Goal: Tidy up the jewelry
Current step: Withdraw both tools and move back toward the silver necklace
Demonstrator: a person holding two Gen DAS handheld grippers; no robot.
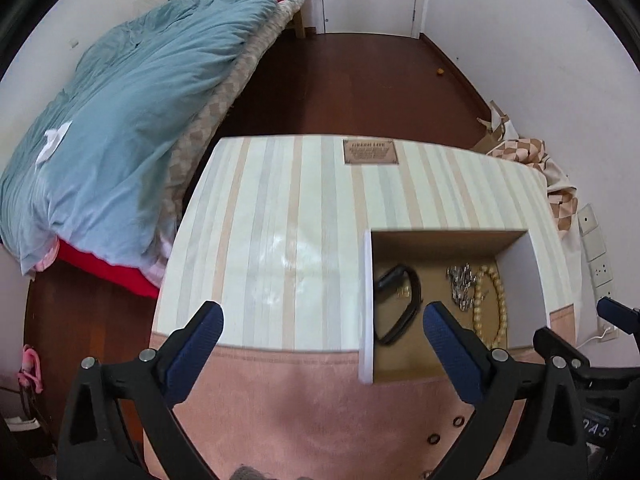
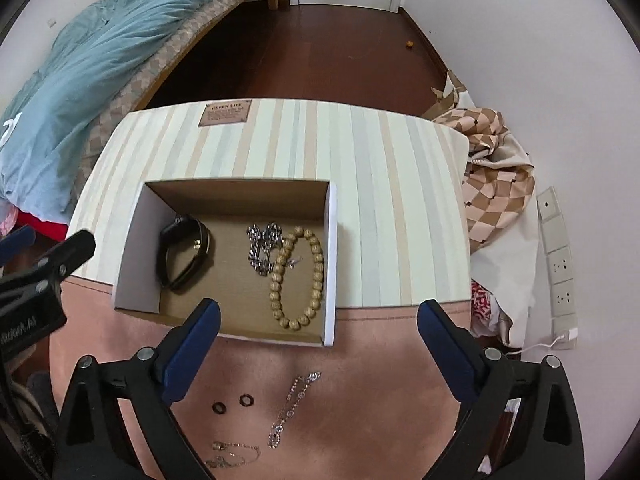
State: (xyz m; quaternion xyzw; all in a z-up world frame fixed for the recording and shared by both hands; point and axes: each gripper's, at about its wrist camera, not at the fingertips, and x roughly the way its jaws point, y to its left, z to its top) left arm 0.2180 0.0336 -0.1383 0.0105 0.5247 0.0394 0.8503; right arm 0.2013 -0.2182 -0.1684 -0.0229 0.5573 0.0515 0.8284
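Hovering over the striped cream-and-pink counter point(image 1: 280, 240), the left tongs point(image 1: 322, 334) stood wide apart with nothing between them. Just ahead and right of them sat the open shallow cardboard box point(image 2: 240, 196). Inside it, from left to right, lay a black looped wristband point(image 2: 185, 252), a tangle of silver chain point(image 2: 262, 250) and a string of pale wooden beads point(image 2: 298, 280), the chain touching the beads. The right tongs point(image 2: 318, 334) also gaped, empty, above the box's near edge. Below them on the pink cloth lay two small dark rings point(image 2: 232, 403), a thin silver chain point(image 2: 292, 408) and a fine gold chain point(image 2: 236, 454), all outside the box.
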